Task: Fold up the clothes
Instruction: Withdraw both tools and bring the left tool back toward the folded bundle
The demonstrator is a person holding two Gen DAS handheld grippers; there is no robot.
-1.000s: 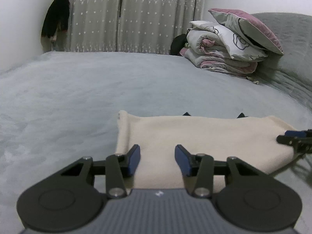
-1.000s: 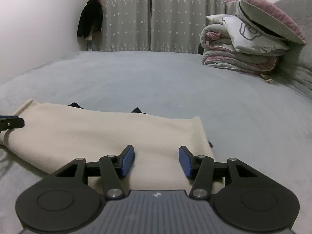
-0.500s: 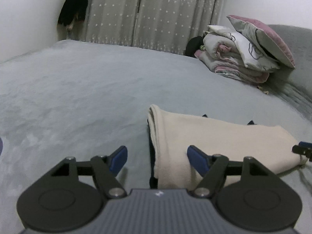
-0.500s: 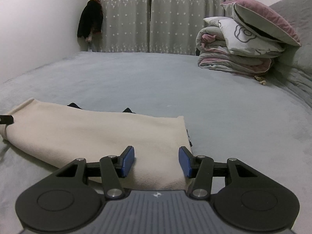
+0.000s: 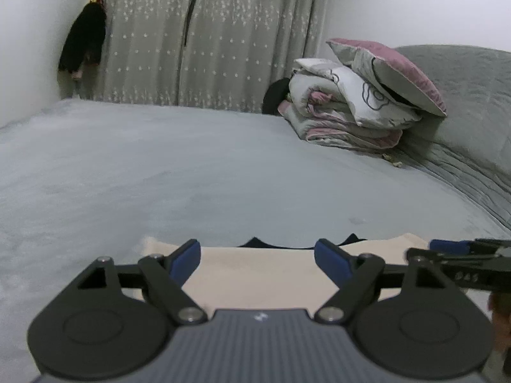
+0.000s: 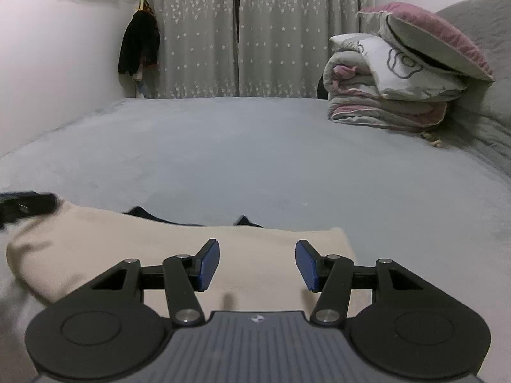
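Cream garment (image 6: 159,249) lies flat on the grey bed (image 6: 255,159) as a long folded band, dark fabric (image 6: 143,214) peeking out along its far edge. Left hand-held gripper (image 5: 257,260) sits over the band's left part, jaws spread wide, nothing between them. Right hand-held gripper (image 6: 257,263) sits over the right end, jaws also apart, holding nothing. Stage is ambiguous: the band fits either a lengthwise fold made with a crosswise fold to come, or a fold just laid down and let go. Any next grasp would need each blue pad to close on a cloth edge, all layers together. Beyond: stacked quilt and pillow (image 5: 357,105) at the headboard, curtains (image 5: 207,32) behind.
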